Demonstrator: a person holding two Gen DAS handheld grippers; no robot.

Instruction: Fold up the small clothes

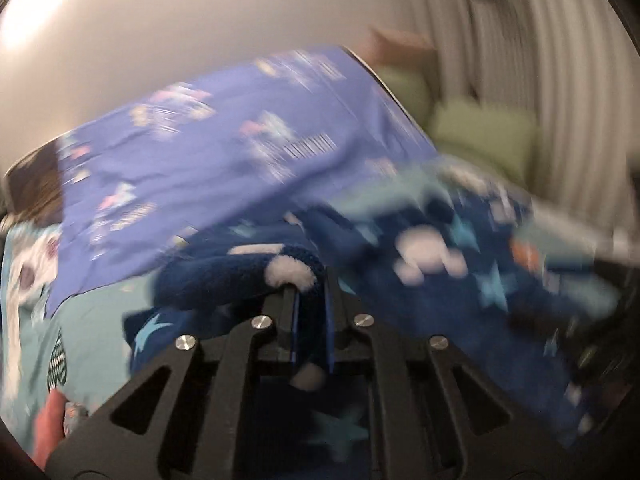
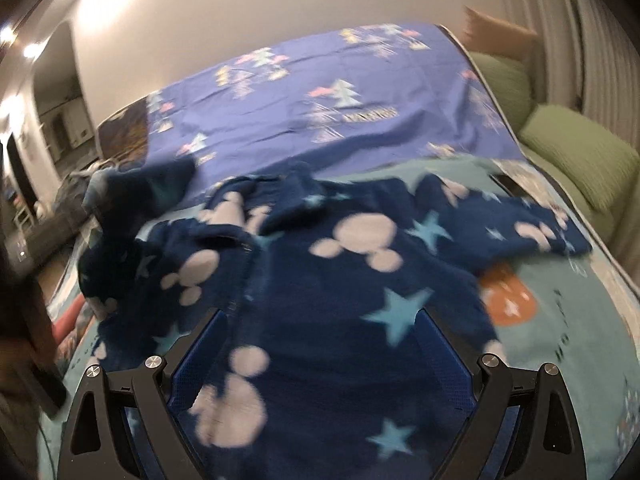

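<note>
A small navy fleece garment (image 2: 320,272) with pale mouse-head shapes and light blue stars lies spread on the bed, one sleeve reaching right. My right gripper (image 2: 320,320) is open, its blue-padded fingers (image 2: 204,344) wide apart just above the garment's near part. In the left wrist view my left gripper (image 1: 310,292) is shut on a bunched fold of the same garment (image 1: 440,280), with fleece pinched between the fingers. That view is blurred by motion.
The garment rests on a teal printed sheet (image 2: 560,320). A purple sheet with tree prints (image 2: 320,92) covers the far bed. Green pillows (image 2: 576,152) lie along the right edge by a white ribbed wall. A dim room opens at left.
</note>
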